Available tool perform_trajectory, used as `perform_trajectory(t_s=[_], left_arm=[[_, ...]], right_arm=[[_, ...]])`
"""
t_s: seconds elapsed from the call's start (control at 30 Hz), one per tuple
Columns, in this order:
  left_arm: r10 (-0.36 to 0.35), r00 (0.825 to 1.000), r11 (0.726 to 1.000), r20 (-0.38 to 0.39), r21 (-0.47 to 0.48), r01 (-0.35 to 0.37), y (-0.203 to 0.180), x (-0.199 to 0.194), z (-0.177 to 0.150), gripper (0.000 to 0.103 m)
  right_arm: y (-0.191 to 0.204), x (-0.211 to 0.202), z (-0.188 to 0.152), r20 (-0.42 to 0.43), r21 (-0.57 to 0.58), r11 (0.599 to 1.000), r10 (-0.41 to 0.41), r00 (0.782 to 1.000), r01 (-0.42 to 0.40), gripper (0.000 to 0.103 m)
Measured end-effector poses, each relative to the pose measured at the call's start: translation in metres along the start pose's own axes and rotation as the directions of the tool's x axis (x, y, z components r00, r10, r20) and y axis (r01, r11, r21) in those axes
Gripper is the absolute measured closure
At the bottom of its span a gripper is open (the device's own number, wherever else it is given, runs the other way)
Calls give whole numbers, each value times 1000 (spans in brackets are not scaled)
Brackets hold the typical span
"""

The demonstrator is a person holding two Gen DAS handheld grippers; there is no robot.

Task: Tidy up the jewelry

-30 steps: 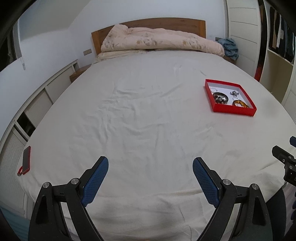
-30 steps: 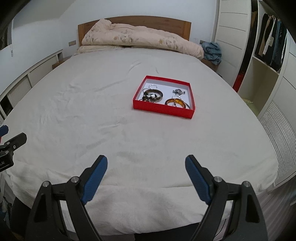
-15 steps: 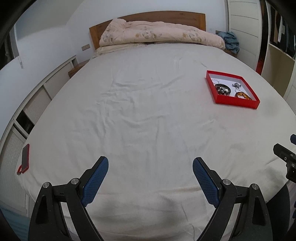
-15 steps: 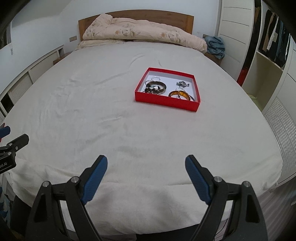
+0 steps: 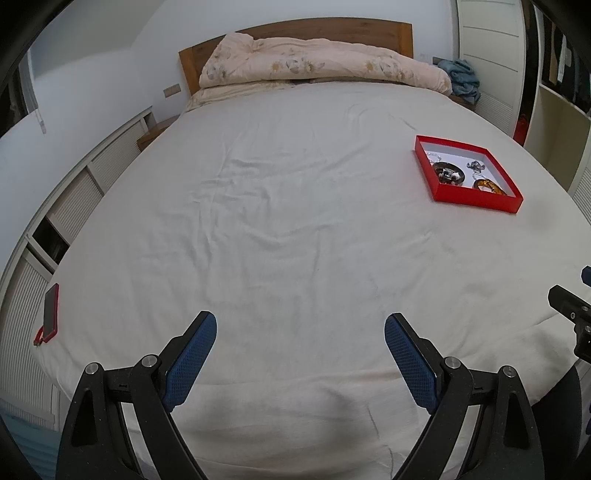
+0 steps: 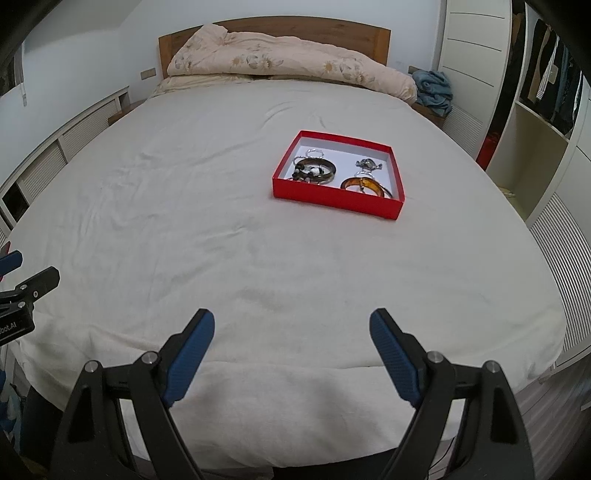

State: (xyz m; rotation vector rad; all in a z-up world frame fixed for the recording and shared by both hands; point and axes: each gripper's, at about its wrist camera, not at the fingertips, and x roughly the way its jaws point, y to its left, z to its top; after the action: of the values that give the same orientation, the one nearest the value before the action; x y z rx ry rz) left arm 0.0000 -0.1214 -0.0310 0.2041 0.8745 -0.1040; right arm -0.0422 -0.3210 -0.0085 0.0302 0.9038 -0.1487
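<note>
Box heading: the red box (image 6: 337, 204) is lying flat on the bed (image 6: 258, 258), open side up, its long axis running roughly across the bed and turned slightly, so its near right corner is sitting closest to the foot edge.
Box contents: a dark bangle (image 6: 315, 167) with beads inside it is resting in the left half, a thin clear ring (image 6: 314, 151) behind it toward the headboard; an amber bangle (image 6: 364, 184) is lying in the near right part, a small silver piece (image 6: 367, 163) behind it.
Box position: toward the right edge of the bed, about midway between the foot edge and the headboard (image 6: 273, 31).
Right gripper (image 6: 291, 339): hovering over the foot edge with fingers spread wide, holding nothing; the box is sitting well ahead of it, slightly to the right.
Left gripper (image 5: 300, 343): also hovering over the foot edge, fingers wide apart and holding nothing; the box (image 5: 467, 173) is lying far ahead and well off to its right.
Between tongs and box: only wrinkled white sheet is showing.
Surroundings: a folded floral duvet (image 6: 288, 62) is lying along the headboard edge; a phone in a red case (image 5: 50, 312) is sitting at the left edge near the foot corner; a blue cloth heap (image 6: 432, 90) is resting beside the far right corner; an open wardrobe (image 6: 546, 96) is standing to the right.
</note>
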Motion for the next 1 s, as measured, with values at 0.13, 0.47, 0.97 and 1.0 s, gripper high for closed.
perform_trajectory(t_s=[0.13,0.47,0.97,1.0], left_arm=[[1,1000,1000,0,0,-1,0,0,0,11],[1,1000,1000,0,-6,-1,3,2,-2,11],[0,1000,1000,1,-14,0,8,2,-4,12],[0,1000,1000,1,-14,0,8,1,-4,12]], right_arm=[[1,1,-1,1,-1,1000,-1,1000,1,18],[1,1,-1,1,-2,1000,-1,1000,1,18],[1,-2,2,4,-7,1000,-3,1000,3,18],[2,-2,3,4,-7,1000,-3,1000,3,18]])
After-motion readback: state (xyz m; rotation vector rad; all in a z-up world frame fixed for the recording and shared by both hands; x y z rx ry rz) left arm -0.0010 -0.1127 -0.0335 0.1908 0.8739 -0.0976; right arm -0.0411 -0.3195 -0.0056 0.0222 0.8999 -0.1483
